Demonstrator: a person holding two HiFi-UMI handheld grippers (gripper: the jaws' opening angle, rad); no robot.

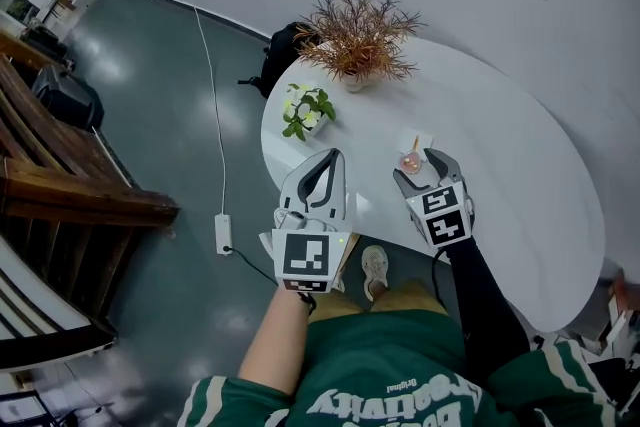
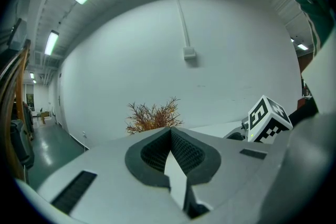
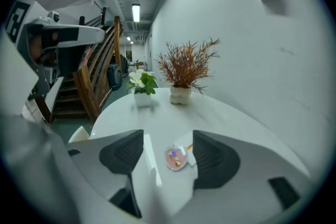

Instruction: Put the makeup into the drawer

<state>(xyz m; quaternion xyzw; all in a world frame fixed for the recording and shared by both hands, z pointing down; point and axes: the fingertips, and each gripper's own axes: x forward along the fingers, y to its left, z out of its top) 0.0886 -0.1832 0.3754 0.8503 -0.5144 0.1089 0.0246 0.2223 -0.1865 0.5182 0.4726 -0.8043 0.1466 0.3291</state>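
Note:
The makeup, a small round pink case [image 1: 411, 161] [image 3: 176, 158], lies on the white table [image 1: 500, 145] near its front edge. It rests against a small flat white piece [image 3: 185, 142], with an orange stick [image 3: 189, 148] beside it. My right gripper [image 1: 415, 167] [image 3: 168, 137] is open and points down at the case, which shows between its dark pads [image 3: 212, 157] without touching them. My left gripper [image 1: 332, 157] [image 2: 170, 131] hovers at the table's front left edge, shut with nothing in it. No drawer is visible.
At the back of the table stand a dried rust-coloured plant in a white pot [image 1: 355, 40] [image 3: 181, 93] and a small pot of white flowers [image 1: 306, 111] [image 3: 142, 97]. On the floor are a black bag [image 1: 278, 55] and a power strip [image 1: 223, 233]. Wooden stairs [image 1: 70, 190] are at left.

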